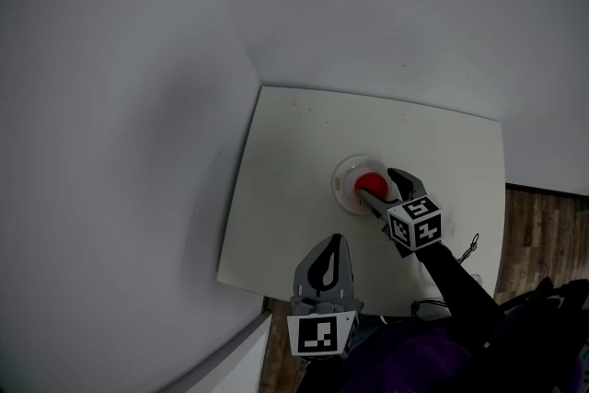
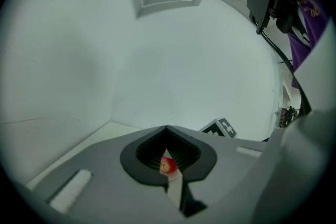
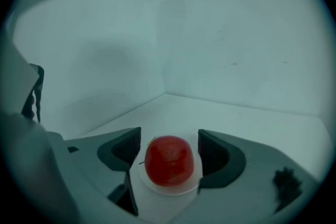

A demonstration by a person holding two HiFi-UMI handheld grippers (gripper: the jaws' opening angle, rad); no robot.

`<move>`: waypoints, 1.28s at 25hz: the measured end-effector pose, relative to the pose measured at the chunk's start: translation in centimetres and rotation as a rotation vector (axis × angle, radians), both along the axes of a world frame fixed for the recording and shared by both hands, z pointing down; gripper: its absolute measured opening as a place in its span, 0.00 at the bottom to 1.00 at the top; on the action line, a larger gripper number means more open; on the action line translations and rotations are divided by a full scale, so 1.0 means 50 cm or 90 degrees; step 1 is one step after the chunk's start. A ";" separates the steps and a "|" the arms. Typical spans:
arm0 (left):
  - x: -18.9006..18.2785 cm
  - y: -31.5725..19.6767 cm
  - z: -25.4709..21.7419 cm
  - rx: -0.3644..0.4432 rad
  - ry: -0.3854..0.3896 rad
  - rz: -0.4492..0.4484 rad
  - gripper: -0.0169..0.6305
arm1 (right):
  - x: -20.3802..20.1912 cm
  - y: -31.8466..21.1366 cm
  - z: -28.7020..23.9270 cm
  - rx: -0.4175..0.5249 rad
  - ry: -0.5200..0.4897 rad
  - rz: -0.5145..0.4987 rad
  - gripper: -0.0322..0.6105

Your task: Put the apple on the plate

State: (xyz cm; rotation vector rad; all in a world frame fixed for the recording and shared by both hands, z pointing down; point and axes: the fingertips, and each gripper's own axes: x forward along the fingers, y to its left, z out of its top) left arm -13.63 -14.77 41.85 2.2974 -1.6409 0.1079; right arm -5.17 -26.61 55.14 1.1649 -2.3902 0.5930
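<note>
A red apple [image 1: 370, 184] rests on a small white plate [image 1: 344, 172] near the middle of the white table [image 1: 294, 152]. My right gripper [image 1: 375, 183] is open, one jaw on each side of the apple. In the right gripper view the apple [image 3: 169, 160] sits on the plate [image 3: 168, 189] with a gap to each jaw of that gripper [image 3: 169, 134]. My left gripper [image 1: 334, 239] is shut and empty over the table's near edge. In the left gripper view, the apple [image 2: 168, 166] shows through a slit below the touching tips of this gripper [image 2: 167, 128].
The table stands in a corner between two plain walls [image 1: 120, 106]. Wooden floor [image 1: 548, 230] shows to the right of it. A thin cable [image 1: 469, 246] hangs by the right gripper's arm. The right gripper's marker cube [image 2: 223, 127] shows in the left gripper view.
</note>
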 end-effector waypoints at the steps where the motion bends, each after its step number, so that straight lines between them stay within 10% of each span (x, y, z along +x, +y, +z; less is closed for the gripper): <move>1: -0.001 -0.001 -0.002 0.002 -0.002 -0.002 0.04 | 0.002 -0.004 -0.011 0.006 -0.005 0.004 0.57; 9: -0.011 -0.007 -0.024 0.030 -0.017 -0.015 0.04 | 0.051 -0.011 -0.210 0.151 -0.110 0.053 0.56; 12: -0.018 -0.009 -0.033 0.047 -0.024 -0.021 0.04 | 0.082 -0.002 -0.281 0.204 -0.116 0.084 0.09; 32: -0.002 -0.007 -0.113 0.122 -0.025 -0.019 0.04 | 0.123 0.055 -0.430 0.309 -0.126 0.086 0.07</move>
